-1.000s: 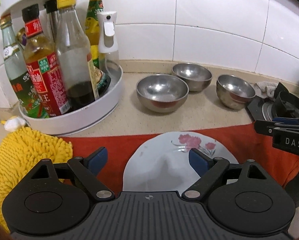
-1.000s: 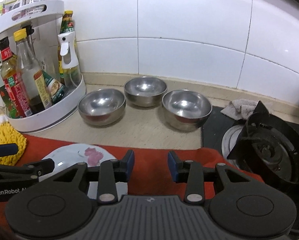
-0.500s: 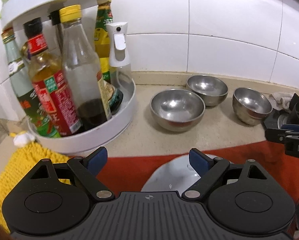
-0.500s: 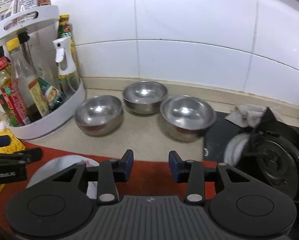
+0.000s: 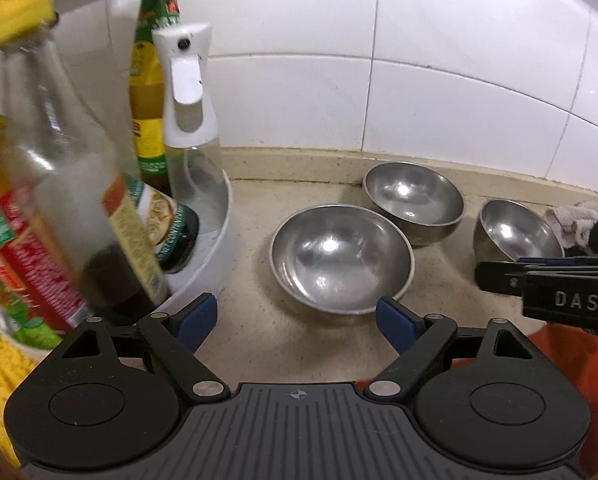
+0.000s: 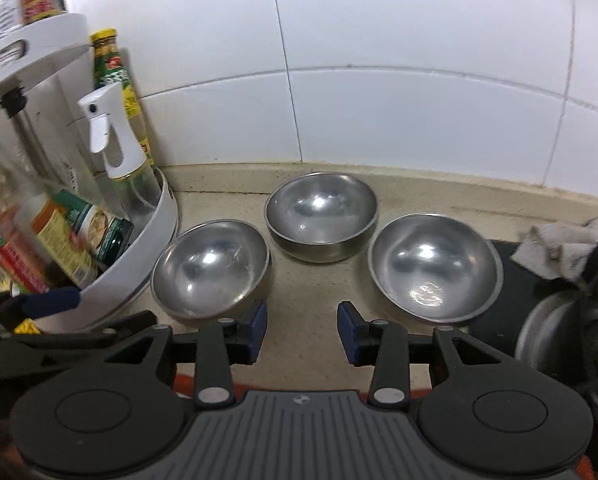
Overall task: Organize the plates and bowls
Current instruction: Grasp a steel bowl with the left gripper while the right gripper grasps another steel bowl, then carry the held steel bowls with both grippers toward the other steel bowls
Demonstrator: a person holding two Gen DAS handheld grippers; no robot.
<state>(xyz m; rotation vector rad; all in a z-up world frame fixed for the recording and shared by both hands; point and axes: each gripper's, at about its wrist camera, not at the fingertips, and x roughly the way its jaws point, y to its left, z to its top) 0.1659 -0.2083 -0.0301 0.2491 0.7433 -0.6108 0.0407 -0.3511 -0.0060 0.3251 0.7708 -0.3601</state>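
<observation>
On counter near the wall: three steel bowls, none grasped. Left gripper (image 5: 297, 320) released, facing left bowl (image 5: 341, 258); right gripper (image 6: 302, 330) released, between left bowl and right bowl (image 6: 435, 266). Looks like approach step; next needs a rim pinch.

Bright, even overhead light fills both views. White glare spots sit inside each steel bowl (image 5: 341, 258), and the wall tiles (image 6: 379, 60) shine. The bottles (image 5: 71, 184) at the left edge smear with motion blur. Fisheye distortion bends the tile lines and darkens the corners.
</observation>
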